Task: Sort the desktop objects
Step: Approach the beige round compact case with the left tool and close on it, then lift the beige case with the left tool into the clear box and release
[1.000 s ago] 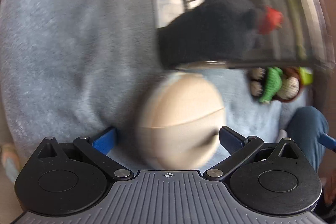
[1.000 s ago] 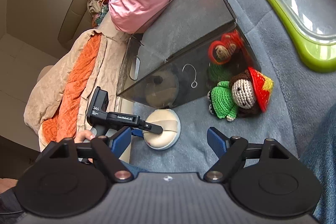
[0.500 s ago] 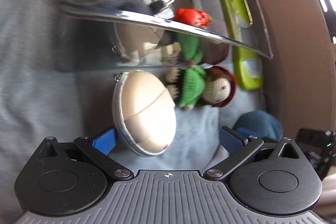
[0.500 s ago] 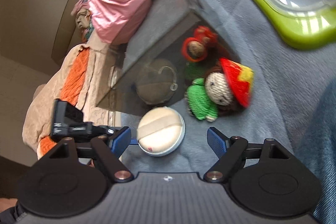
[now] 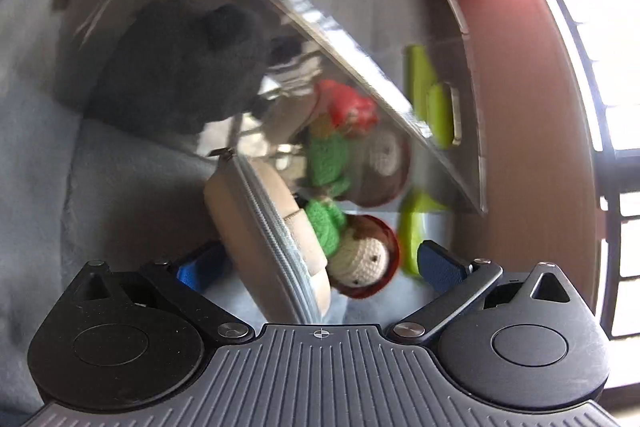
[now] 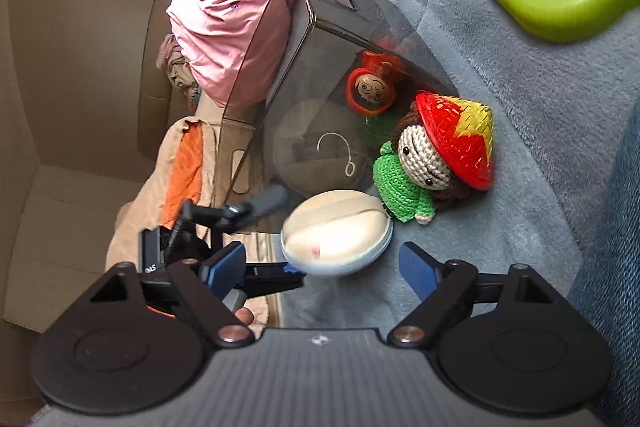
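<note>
Between my right gripper [image 6: 322, 267]'s spread blue pads, which have just been opening, I see the round beige zip pouch [image 6: 336, 237] tilted on the plush grey-blue blanket [image 6: 520, 115], touching a crocheted doll [image 6: 424, 163] beside the smoky clear plastic bin [image 6: 320, 39]. My left gripper [image 5: 320, 261] stands wide around the pouch, apparently without pressing it.

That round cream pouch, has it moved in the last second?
Yes. The pouch has tipped up onto its edge between the left gripper's open jaws. The right gripper has come down closer, its empty jaws just opening wider. The crochet doll and smoky plastic box stayed put.
</note>
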Tool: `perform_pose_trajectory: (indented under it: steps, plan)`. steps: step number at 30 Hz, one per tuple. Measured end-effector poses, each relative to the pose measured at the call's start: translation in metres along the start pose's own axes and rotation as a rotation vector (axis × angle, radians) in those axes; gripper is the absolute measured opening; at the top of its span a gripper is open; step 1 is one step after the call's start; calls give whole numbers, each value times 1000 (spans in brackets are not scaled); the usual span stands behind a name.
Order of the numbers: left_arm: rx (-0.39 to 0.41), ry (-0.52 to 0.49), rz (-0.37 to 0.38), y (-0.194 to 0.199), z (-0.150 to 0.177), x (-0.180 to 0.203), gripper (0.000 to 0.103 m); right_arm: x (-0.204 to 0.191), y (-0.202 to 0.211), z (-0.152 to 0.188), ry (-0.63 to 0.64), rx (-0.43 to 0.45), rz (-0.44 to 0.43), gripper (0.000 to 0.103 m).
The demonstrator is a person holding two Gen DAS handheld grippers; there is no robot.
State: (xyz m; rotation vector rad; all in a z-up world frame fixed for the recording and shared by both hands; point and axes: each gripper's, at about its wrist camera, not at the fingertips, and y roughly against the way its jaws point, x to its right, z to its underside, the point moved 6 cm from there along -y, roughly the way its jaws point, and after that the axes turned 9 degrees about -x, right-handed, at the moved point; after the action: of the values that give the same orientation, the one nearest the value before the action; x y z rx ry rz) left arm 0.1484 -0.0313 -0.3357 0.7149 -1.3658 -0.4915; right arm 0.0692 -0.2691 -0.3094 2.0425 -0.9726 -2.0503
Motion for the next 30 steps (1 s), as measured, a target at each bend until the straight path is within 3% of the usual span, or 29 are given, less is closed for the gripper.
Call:
perform_pose_trajectory:
  steps: [3, 5, 10, 13, 14, 15, 18, 22, 30]
  plan:
    - [-56, -49, -293, -20, 6, -3, 103, 1, -2, -1, -2, -10, -8, 87]
    - [-68, -76, -384, -29, 9, -1, 103, 0, 0, -1, -4, -11, -12, 87]
    - [23, -102, -414, -31, 8, 13, 103, 0, -2, -2, -7, -17, -13, 87]
    - [25, -121, -381, -32, 11, 17, 99, 1, -4, -1, -7, -26, -8, 87]
    - [21, -128, -371, -31, 13, 18, 89, 1, -5, -1, -7, -28, -7, 87]
    - [15, -136, -373, -30, 14, 19, 64, 1, -5, -1, -7, -29, -7, 87]
    - [-1, -141, -368, -28, 18, 18, 54, 1, -5, -1, -10, -30, -11, 87]
    - [-4, -182, -399, -22, 23, 25, 47, 2, -5, 0, -8, -30, -10, 87]
    - [9, -399, -395, 71, 44, 76, 45, 1, -5, 1, -5, -26, -10, 87]
